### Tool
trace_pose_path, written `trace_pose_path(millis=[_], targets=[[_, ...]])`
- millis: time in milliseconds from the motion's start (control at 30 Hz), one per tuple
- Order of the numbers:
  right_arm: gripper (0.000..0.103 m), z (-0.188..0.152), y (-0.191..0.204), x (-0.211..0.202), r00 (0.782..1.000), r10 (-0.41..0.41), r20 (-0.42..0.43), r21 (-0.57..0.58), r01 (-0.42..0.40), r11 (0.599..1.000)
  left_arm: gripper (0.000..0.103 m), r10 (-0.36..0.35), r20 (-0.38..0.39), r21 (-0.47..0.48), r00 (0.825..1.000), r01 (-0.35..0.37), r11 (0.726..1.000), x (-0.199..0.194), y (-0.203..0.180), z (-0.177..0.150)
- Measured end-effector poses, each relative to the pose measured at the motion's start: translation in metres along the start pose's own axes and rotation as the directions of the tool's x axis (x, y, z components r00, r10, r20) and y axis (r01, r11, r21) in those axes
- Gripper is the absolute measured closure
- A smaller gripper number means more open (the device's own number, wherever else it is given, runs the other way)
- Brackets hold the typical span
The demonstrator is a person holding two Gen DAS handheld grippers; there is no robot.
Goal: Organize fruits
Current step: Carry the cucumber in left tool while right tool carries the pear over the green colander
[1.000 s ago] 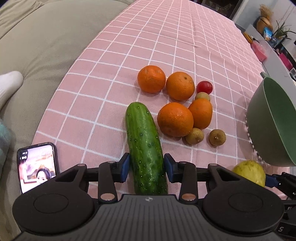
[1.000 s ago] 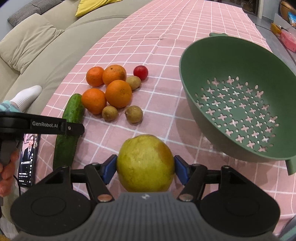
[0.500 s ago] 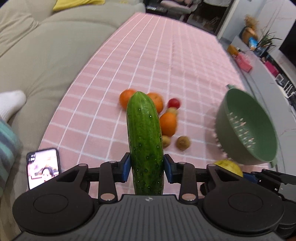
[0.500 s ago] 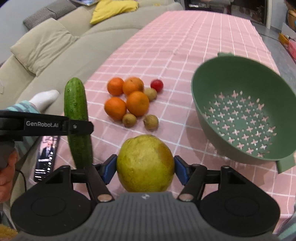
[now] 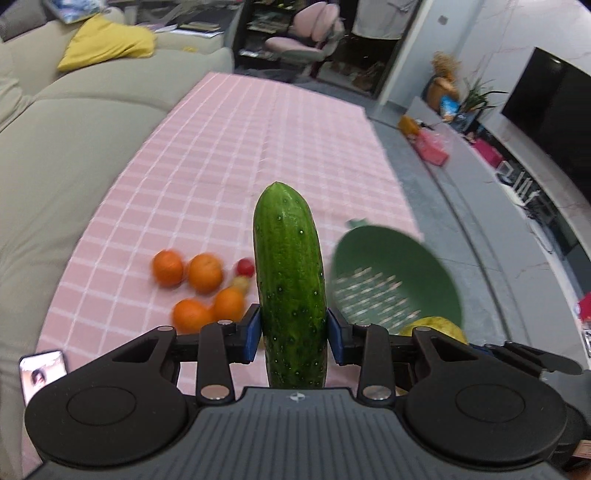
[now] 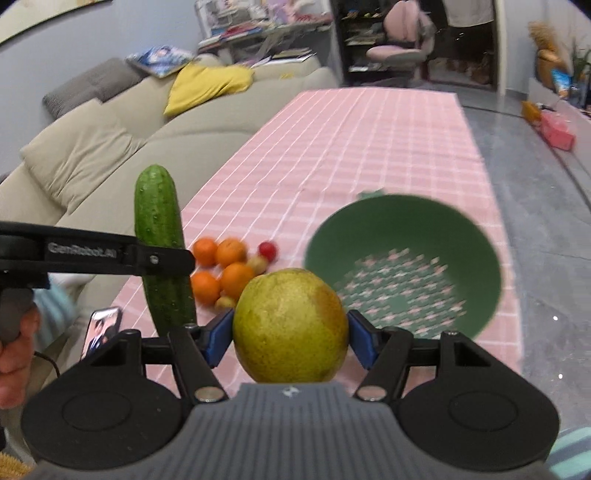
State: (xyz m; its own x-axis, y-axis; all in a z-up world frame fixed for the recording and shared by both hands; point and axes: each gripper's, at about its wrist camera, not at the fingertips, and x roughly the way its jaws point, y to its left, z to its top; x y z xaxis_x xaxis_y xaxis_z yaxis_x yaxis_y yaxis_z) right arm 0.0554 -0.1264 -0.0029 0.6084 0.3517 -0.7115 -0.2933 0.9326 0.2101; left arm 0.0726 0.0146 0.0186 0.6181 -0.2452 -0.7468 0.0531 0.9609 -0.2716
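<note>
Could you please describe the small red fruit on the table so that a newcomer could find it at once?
Start at the green colander on the pink checked tablecloth. To its left lies a cluster of oranges. The small red fruit sits at that cluster's edge nearest the colander, the only red piece, far smaller than the oranges.

It was a home living room: a beige sofa [image 6: 110,155] with a yellow cushion [image 6: 207,86], a television [image 5: 550,125], cluttered shelves [image 6: 243,33] and a pink-checked counter [image 5: 240,155].

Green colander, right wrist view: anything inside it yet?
No fruit shows in the green colander; only its perforated bottom is visible. The pear in the right gripper covers its near-left rim.
</note>
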Motion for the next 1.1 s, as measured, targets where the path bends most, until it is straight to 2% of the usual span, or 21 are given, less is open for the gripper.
trace_pose_path(millis=[267, 567, 900, 1000, 1100], targets=[[0.040, 0.020, -0.036, -0.004, 0.997, -0.071, 0.020, -0.003, 0.071, 0.998, 0.062, -0.107, 0.003, 0.045, 0.994, 0.106, 0.993, 0.017, -0.043, 0.031], [0.040, 0.038, -0.055, 0.027, 0.991, -0.126, -0.044, -0.102, 0.121, 0.987, 0.062, -0.225, -0.064, 0.016, 0.972, 0.226, 0.974, 0.068, -0.051, 0.035], [0.040, 0.045, -0.063, 0.082, 0.972, -0.131, -0.197, -0.207, 0.090, 0.974, 0.062, -0.229, -0.186, -0.033, 0.956, 0.226, 0.973, 0.122, -0.035, 0.036], [0.040, 0.044, -0.059, 0.097, 0.959, -0.160, -0.233, -0.265, 0.095, 0.960, 0.062, -0.230, -0.203, -0.051, 0.952, 0.225, 0.973, 0.134, -0.033, 0.035], [0.040, 0.042, -0.060, 0.108, 0.952, -0.162, -0.260, -0.271, 0.089, 0.958, 0.062, -0.215, -0.206, -0.026, 0.955, 0.214, 0.976, 0.142, -0.038, 0.033]])
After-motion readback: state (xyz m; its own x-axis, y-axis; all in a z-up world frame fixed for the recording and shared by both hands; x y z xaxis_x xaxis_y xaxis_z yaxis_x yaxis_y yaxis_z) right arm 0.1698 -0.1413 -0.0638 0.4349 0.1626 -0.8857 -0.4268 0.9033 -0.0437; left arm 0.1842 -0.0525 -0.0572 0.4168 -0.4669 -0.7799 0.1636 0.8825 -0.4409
